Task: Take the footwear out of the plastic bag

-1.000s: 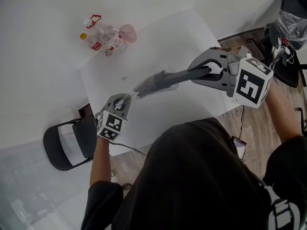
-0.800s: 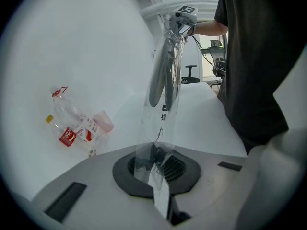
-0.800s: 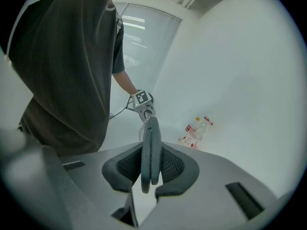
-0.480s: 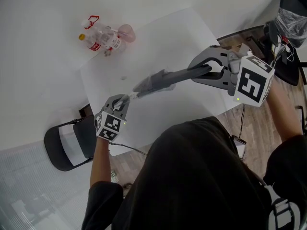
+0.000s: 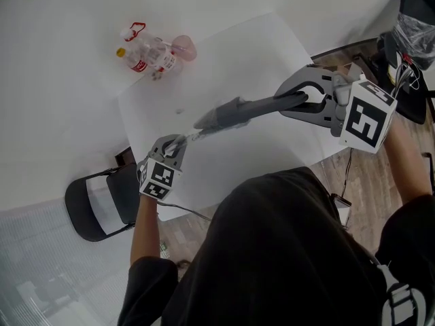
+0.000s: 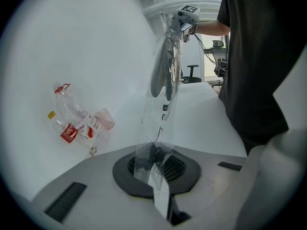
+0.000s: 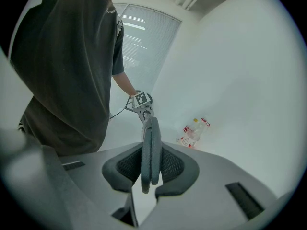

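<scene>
A pair of flat grey footwear [image 5: 238, 112] hangs above the white table [image 5: 251, 53], stretched between my two grippers. My right gripper [image 5: 302, 100] is shut on one end of the footwear [image 7: 151, 147], with the soles pressed between its pads. A clear plastic bag [image 6: 160, 119] sleeves the other end of the footwear [image 6: 165, 66]. My left gripper [image 5: 178, 141] is shut on the bag's loose end [image 5: 194, 134], which is pulled taut. In the right gripper view my left gripper [image 7: 141, 102] shows at the footwear's far tip.
Two clear bottles [image 5: 146, 49] and a pink cup [image 5: 183, 46] lie at the table's far left corner. A black chair [image 5: 95, 206] stands beside the table's left edge, below my left hand. More chairs and gear stand on the wooden floor at the right.
</scene>
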A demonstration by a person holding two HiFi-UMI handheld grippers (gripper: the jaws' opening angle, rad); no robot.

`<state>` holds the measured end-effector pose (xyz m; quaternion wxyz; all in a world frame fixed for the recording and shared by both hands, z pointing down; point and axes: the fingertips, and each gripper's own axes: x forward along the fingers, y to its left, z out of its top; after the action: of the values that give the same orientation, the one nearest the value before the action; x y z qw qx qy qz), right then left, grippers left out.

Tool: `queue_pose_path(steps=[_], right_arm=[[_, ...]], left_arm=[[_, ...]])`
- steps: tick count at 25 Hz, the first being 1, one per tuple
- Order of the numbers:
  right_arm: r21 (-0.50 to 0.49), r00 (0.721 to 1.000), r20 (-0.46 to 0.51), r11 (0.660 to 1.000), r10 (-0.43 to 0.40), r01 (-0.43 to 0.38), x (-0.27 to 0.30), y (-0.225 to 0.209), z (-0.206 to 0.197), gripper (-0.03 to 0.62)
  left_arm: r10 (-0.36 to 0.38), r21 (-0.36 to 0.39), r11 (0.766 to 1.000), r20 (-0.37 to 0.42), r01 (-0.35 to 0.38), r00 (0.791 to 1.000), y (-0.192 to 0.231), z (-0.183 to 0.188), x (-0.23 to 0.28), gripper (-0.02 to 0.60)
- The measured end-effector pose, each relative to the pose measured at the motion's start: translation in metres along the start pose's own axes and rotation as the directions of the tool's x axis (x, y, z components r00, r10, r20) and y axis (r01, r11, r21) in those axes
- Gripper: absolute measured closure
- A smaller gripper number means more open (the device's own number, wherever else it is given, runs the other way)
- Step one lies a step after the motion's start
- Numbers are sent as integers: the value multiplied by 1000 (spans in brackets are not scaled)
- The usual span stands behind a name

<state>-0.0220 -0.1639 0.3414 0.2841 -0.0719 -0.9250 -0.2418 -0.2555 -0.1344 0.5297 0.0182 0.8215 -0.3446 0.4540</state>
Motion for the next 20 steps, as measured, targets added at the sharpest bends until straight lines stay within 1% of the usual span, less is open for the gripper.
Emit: queue_pose_path(steps=[7,10,15,20], right_arm=[[0,1000,-9,1000,-7,7,-4,-1,-3,519],[-1,1000,1,1000,-8,8,-7,-2,1,519],[18,1000,11,1000,-12,12,-33,-3,-6,519],[24,1000,18,999,-23,23,-38,-7,-8,519]], left_arm=[[-5,-9,1000,-6,5,1000,0,-4,4,560],[0,-21,1000,-11,0,1000,1,-7,0,558],[-5,-33,999,-21,5,1000,-6,7,0,558],[1,-66,998,-23,-3,1000,-4,-3,1,558]])
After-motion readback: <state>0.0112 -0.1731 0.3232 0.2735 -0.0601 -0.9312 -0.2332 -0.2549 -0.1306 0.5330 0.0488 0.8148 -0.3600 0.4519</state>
